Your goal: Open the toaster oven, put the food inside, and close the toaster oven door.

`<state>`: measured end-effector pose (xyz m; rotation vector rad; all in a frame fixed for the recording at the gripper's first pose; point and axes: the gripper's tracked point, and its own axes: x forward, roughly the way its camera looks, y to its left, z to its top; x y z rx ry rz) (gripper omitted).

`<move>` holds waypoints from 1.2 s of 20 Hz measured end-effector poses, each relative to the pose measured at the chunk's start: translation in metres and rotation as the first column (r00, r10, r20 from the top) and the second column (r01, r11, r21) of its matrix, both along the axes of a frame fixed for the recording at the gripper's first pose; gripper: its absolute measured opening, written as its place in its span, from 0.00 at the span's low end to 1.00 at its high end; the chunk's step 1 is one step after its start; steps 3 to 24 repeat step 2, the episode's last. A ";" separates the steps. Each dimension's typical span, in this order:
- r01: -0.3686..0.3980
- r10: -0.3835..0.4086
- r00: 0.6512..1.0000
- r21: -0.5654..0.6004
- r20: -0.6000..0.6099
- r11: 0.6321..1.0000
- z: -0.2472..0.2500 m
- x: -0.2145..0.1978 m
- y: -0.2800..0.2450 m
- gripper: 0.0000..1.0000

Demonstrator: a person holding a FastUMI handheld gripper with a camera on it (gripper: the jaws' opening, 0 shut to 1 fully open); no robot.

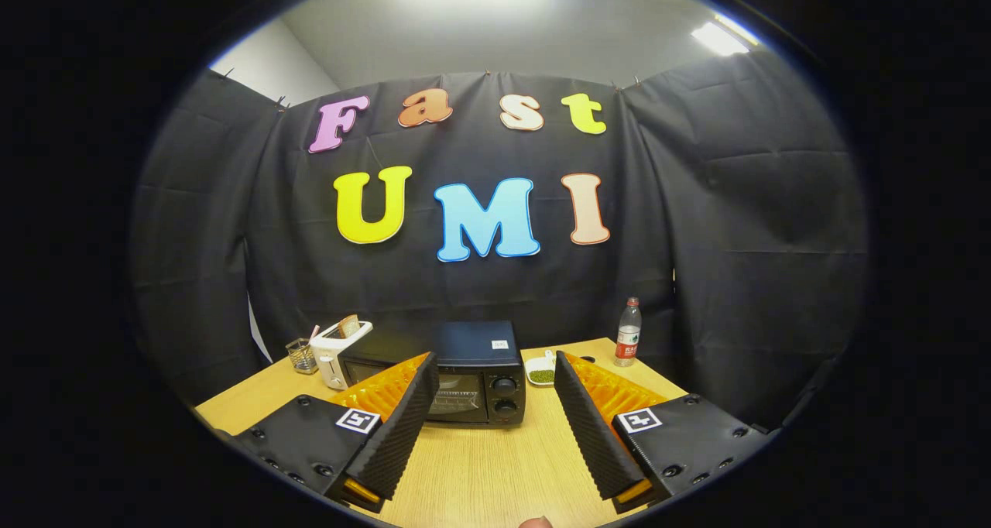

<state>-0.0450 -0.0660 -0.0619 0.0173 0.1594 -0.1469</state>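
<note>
A black toaster oven (pixel 464 373) stands on the wooden table (pixel 480 466), its glass door shut and two knobs (pixel 505 395) on its right side. It sits beyond my fingers, partly hidden behind the left fingertip. My gripper (pixel 495 377) is open, held above the table, with nothing between the fingers. A small white dish with something green (pixel 540 372) rests just right of the oven, close to the right fingertip.
A white pop-up toaster (pixel 334 350) with a slice of bread (pixel 349 326) in it stands left of the oven. A wire holder (pixel 301 355) is further left. A plastic water bottle (pixel 628 332) stands at the back right of the table.
</note>
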 end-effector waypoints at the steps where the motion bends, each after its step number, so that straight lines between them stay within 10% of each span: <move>1: -0.001 0.001 1.000 -0.001 0.002 1.000 0.000 0.001 -0.001 0.95; 24: -0.002 0.002 1.000 -0.002 -0.005 1.000 -0.001 0.000 -0.001 0.95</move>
